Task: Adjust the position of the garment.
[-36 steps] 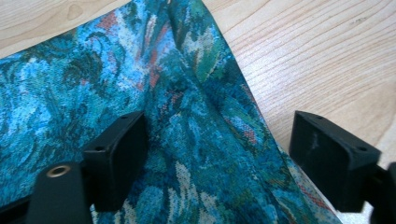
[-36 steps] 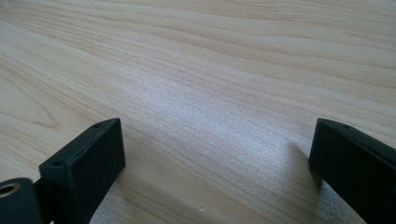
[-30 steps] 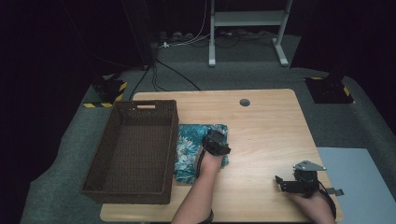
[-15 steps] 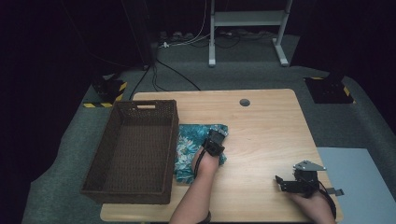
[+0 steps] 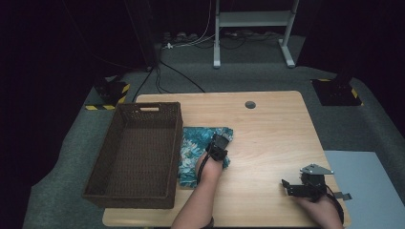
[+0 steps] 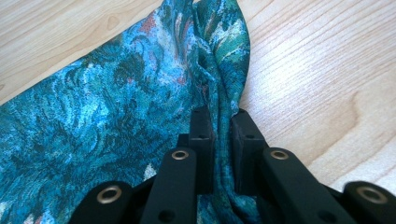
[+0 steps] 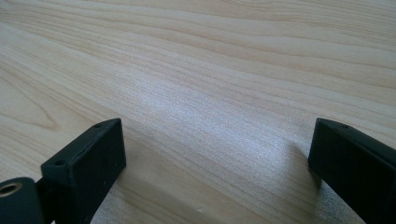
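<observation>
Pinching a raised ridge of the teal floral woven cloth [image 6: 116,116], your left gripper [image 6: 219,122] has its two black jaws drawn nearly together with the fold bunched between them. The fabric shows a coarse tapestry-like weave in blues and greens with small reddish flecks, and it puckers into soft vertical creases where the jaws bite. In the high view that cloth [image 5: 196,148] lies flat on the pale, fine-grained wooden table [image 5: 267,124], touching the right wall of the dark brown rectangular wicker basket [image 5: 136,155], whose woven sides rise steeply around a deep hollow with a handle slot at its far end. Your left gripper [image 5: 220,143] sits over the cloth's right edge, near its far corner, so most of the fabric spreads to the left of the jaws and toward you. Your right gripper [image 5: 290,187] rests on bare wood near the table's front right corner, well apart from the cloth; in its own view its jaws [image 7: 215,163] stand spread wide with nothing but smooth, lightly glossy tabletop between them. A small round grey grommet [image 5: 250,104] is set into the table near its far edge.
</observation>
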